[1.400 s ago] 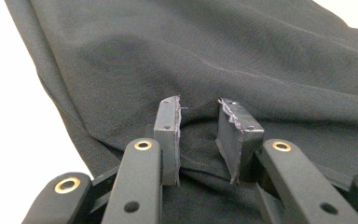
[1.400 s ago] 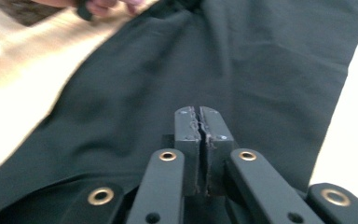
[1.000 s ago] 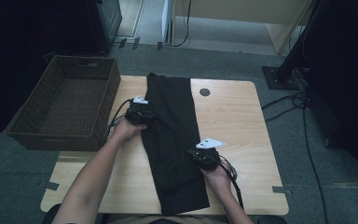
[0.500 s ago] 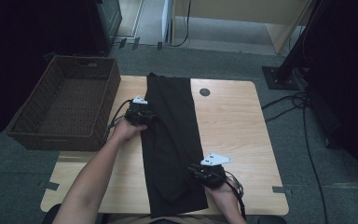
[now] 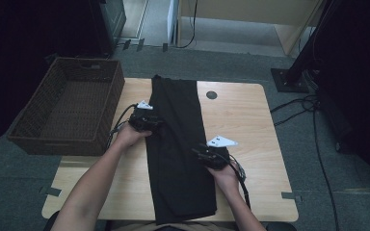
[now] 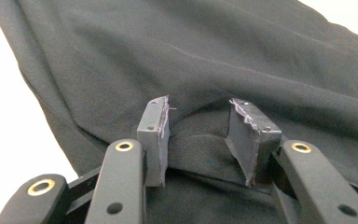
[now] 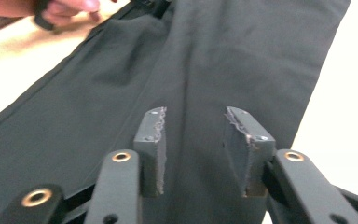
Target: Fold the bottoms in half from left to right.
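A long black garment (image 5: 178,144) lies folded lengthwise down the middle of the wooden table (image 5: 243,120). My left gripper (image 5: 154,126) rests at the garment's left edge. In the left gripper view its jaws (image 6: 200,126) have just been opening, and a loose raised fold of the cloth (image 6: 214,56) sits between the pads without being pinched. My right gripper (image 5: 199,153) is at the garment's right edge, nearer the person. Its jaws (image 7: 193,135) have just been opening too, and they stand apart above flat cloth (image 7: 242,60) with nothing gripped.
A brown wicker basket (image 5: 67,110) sits at the table's left end, partly overhanging it. A dark round cable hole (image 5: 211,95) lies in the tabletop right of the garment. Cables (image 5: 313,110) run over the floor at the right. The person's left hand (image 7: 70,7) is visible beyond the cloth in the right gripper view.
The right hand drew toward the near edge of the table, then came back up along the garment. The garment's near end lies straighter than before. The left hand stayed put.
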Action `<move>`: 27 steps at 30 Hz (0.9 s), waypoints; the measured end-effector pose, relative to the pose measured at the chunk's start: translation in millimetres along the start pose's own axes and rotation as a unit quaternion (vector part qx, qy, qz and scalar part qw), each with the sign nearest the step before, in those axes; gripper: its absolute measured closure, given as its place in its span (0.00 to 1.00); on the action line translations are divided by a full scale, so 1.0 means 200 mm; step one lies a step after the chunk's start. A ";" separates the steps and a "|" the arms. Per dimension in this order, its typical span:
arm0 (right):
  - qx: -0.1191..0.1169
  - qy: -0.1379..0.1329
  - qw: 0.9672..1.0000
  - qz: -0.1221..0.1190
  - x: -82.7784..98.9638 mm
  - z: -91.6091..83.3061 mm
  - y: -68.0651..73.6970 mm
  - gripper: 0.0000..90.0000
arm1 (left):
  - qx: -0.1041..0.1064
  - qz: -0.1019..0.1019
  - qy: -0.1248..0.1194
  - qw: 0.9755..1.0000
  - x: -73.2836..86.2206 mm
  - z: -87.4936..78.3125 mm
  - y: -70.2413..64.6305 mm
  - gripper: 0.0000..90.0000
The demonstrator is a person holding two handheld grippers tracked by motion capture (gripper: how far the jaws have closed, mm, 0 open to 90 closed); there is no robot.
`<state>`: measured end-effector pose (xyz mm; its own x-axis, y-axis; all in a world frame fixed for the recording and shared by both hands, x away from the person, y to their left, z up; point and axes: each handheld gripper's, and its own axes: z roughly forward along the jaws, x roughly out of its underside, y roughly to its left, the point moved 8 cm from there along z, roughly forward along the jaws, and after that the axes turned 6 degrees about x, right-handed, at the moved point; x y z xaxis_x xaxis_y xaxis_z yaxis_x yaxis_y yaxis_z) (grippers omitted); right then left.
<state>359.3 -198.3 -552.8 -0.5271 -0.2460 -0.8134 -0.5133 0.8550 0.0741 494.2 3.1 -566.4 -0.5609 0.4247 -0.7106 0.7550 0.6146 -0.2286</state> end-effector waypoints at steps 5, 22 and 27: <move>-0.001 0.012 1.000 -0.018 -0.04 0.15 0.03 0.64 | 0.002 0.004 -0.010 1.000 0.02 -0.01 -0.01 0.63; 0.010 0.035 0.997 -0.065 -0.10 0.33 0.16 0.73 | 0.008 0.006 -0.015 1.000 0.05 -0.04 -0.02 0.62; 0.012 0.043 0.996 -0.073 -0.10 0.32 0.19 1.00 | 0.005 0.006 -0.015 1.000 0.05 -0.07 -0.01 0.60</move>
<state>393.4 -131.4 -571.0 -0.5040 -0.4056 -0.7626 -0.5725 0.8180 -0.0567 483.1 15.3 -564.1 -0.5413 0.4129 -0.7325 0.7656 0.6022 -0.2263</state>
